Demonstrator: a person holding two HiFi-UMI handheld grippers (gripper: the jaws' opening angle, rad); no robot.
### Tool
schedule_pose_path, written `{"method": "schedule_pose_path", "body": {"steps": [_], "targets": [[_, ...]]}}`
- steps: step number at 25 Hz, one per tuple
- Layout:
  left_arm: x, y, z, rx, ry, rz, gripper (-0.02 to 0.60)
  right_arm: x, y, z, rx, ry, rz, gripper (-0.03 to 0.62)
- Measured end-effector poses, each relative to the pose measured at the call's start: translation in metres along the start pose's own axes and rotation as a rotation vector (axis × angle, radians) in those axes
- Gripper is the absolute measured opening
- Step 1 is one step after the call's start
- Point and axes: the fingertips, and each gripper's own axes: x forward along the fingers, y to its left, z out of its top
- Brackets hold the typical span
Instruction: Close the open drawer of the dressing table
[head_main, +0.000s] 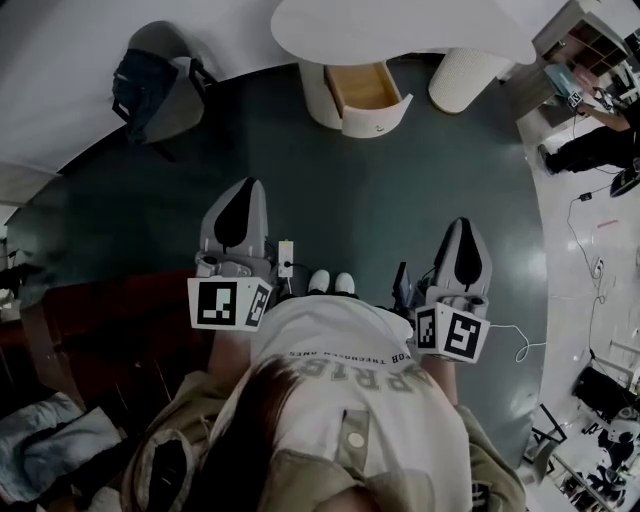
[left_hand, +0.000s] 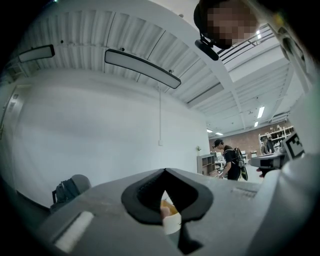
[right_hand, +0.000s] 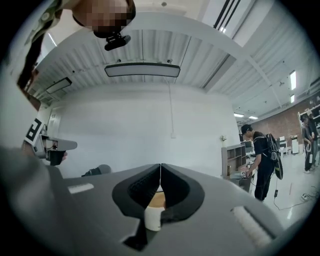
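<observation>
— Drawer (head_main: 365, 95): where is it?

— Far across the dark floor (head_main: 400, 200), at the top of the head view. It stands pulled out of the white rounded base under the table (head_main: 400, 25), with its wooden inside showing and its curved white front facing this way.

— And the grippers?

— Both are held level and near the body, well apart from the drawer. The left gripper (head_main: 248, 188) has its jaws pressed together with nothing between them; in its own view the left gripper's (left_hand: 164, 172) dark pads meet in a point. The right gripper (head_main: 462, 226) is the same: in its view the right gripper's (right_hand: 160, 167) pads touch along a thin line and grip nothing.

— Can either camera see the drawer?

— Yes, a sliver. Through the notch below the closed pads, the drawer (left_hand: 169, 216) shows as a bit of orange wood above white, and likewise in the right gripper view (right_hand: 154, 212).

— Anything else around?

— A chair (head_main: 180, 95) with a dark backpack (head_main: 135, 85) on it stands by the wall to the left of the table. A person (head_main: 600, 140) in black stands off to the right beside shelves, on the lighter floor. White shoes (head_main: 332, 282) show between the grippers.
</observation>
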Motion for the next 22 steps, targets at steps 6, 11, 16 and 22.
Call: {"method": "schedule_pose_path", "body": {"steps": [6, 11, 16, 22], "targets": [[0.01, -0.007, -0.003, -0.007, 0.051, 0.045, 0.006, 0.006, -0.022, 0.008, 0.007, 0.012, 0.057, 0.19], [0.014, -0.018, -0.008, -0.021, 0.066, 0.045, 0.176, 0.01, -0.034, 0.003, 0.002, 0.033, 0.102, 0.202], [0.024, -0.014, -0.024, -0.02, 0.105, 0.056, 0.193, 0.022, -0.04, -0.01, 0.017, 0.056, 0.1, 0.202], [0.063, 0.003, -0.038, -0.038, 0.118, 0.04, 0.193, 0.058, -0.044, -0.023, 0.001, 0.069, 0.075, 0.202]]}}
